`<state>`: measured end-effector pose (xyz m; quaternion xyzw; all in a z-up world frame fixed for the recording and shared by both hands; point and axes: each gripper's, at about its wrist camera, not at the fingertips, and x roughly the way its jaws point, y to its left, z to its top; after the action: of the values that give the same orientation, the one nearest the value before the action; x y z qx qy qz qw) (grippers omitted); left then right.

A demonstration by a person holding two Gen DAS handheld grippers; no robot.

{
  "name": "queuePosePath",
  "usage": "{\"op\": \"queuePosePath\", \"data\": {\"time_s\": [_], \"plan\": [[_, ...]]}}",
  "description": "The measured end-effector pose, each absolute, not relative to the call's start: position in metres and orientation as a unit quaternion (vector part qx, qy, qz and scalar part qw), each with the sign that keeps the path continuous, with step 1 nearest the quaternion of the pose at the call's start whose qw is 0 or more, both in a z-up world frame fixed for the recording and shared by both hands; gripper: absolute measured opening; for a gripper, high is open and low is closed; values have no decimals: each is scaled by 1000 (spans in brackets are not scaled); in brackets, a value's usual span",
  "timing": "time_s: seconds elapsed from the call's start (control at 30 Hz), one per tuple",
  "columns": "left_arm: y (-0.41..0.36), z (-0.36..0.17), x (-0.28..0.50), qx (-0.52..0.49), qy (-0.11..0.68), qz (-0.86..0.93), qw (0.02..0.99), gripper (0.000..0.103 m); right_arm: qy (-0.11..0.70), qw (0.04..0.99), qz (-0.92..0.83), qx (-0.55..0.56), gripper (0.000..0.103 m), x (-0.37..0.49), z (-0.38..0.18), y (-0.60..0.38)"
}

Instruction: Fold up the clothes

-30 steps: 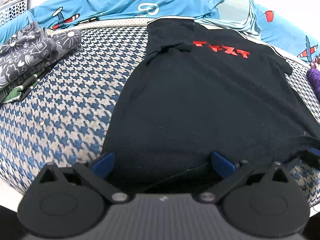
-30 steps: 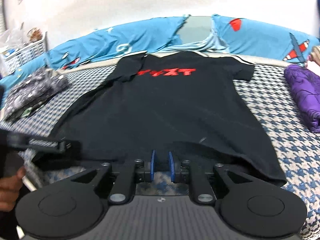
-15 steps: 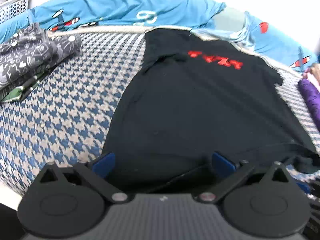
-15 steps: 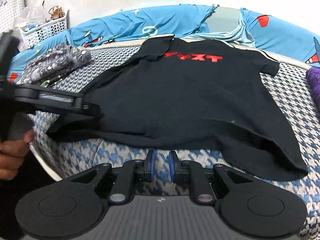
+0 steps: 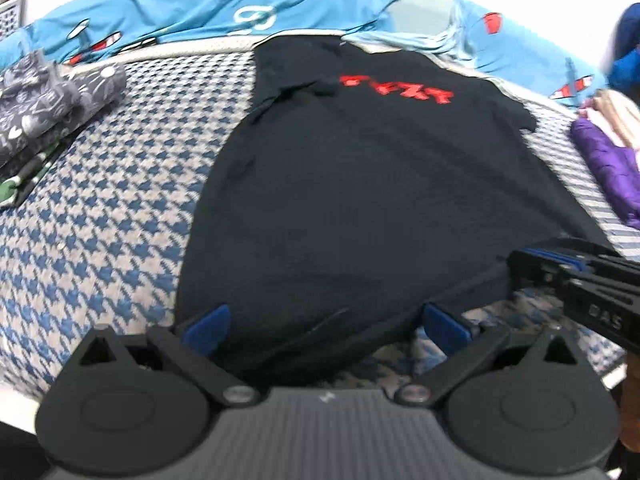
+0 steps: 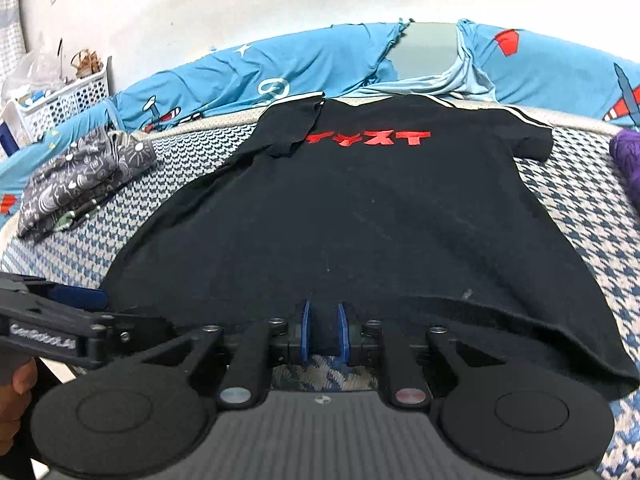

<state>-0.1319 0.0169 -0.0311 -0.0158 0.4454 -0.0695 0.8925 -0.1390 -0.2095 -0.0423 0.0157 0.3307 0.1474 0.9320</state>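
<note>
Two grippers are working the bottom hem of a black t-shirt [image 6: 344, 216] that's lying spread out flat on a bed with a blue-and-white houndstooth cover [image 5: 100, 216].

Starting at the left: a folded grey patterned garment [image 6: 84, 172] is sitting on the cover near the bed's left edge, well apart from the shirt, and a white plastic basket [image 6: 60, 100] is standing beyond it by the wall. A blue sheet with airplane prints [image 6: 248, 76] is running along the far side of the bed.

The left gripper [image 5: 324, 326] is hovering at the shirt's lower left corner with its blue fingers [image 5: 208, 324] spread wide, the hem lying in the gap between them. I can't tell whether either finger is actually touching the cloth. In the right wrist view a hand [image 6: 18, 392] is showing at the left edge, holding that gripper's handle.

In the middle, the shirt is lying with its red lettering [image 6: 368, 138] at the far end and its left sleeve folded in over the chest.

The right gripper [image 6: 323, 332] is sitting at the middle of the near hem, fingers [image 6: 306, 332] drawn close with a narrow gap between them, apparently pinching the hem edge, which is lifting slightly off the cover there.

Over on the right, a purple garment [image 5: 604, 168] is lying near the bed's right side, just off the shirt's right sleeve.
</note>
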Motion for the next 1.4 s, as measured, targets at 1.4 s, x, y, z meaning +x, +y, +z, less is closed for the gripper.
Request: {"op": "queuePosePath", "data": {"time_s": [1.4], "plan": [[38, -28, -121, -86, 437, -48, 894, 103, 260, 909, 241, -221, 1, -194, -50, -170]]}}
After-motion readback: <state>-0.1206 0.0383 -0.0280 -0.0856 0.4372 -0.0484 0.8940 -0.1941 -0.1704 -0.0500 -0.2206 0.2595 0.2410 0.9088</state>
